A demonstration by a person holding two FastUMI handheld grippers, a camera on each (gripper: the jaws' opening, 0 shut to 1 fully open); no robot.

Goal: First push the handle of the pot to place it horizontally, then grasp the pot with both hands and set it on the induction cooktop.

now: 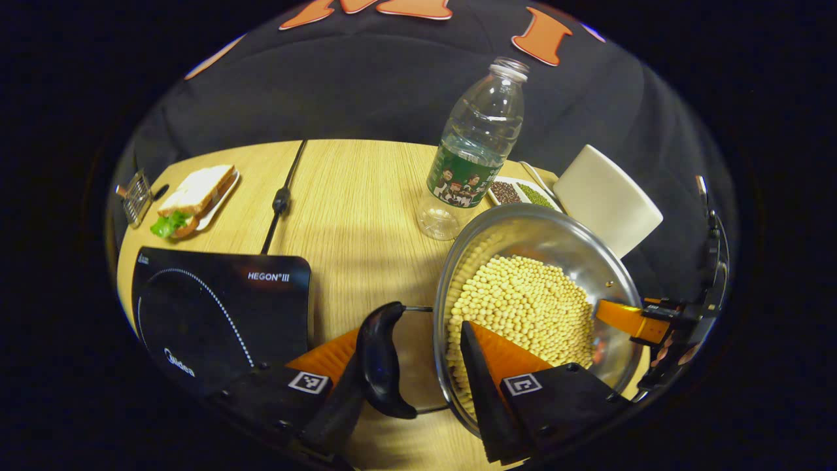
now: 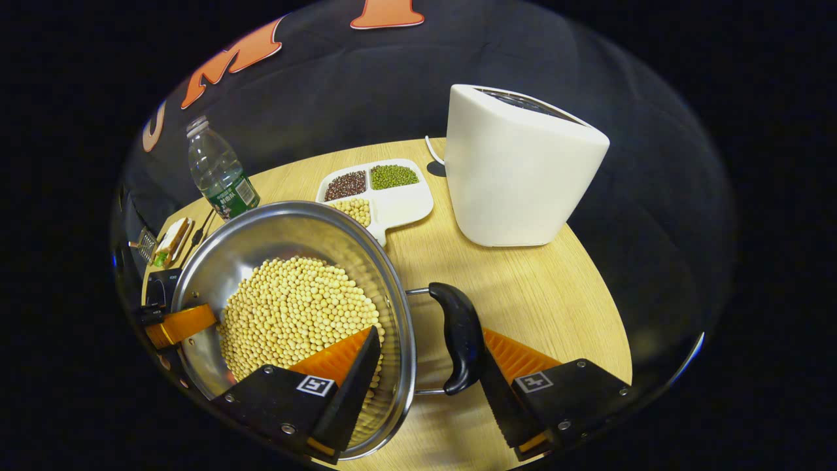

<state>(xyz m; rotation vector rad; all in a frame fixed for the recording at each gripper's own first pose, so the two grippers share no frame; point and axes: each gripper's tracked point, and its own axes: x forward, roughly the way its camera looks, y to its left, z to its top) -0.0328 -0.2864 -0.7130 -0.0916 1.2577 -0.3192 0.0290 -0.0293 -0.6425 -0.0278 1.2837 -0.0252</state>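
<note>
Two tongs, one per side of the pot [image 1: 536,307]: my left tongs [image 1: 418,366] straddle its left handle [image 1: 382,360] and rim, jaws wide, not clamped yet; my right tongs [image 2: 425,373] do the same on the right handle [image 2: 461,343]. Both handles lie level. Pot, full of soybeans [image 2: 294,314], sits on the tabletop [image 1: 353,196]. Induction cooktop [image 1: 216,314] is just left of it, on my left tongs' side, so I reckon grip, then lift leftward.

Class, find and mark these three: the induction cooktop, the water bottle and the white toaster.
induction cooktop [image 1: 216,307], left gripper view, on its dark glass top.
water bottle [image 1: 474,154], left gripper view, on the clear body above the label.
white toaster [image 2: 516,176], right gripper view, on its front face.
</note>
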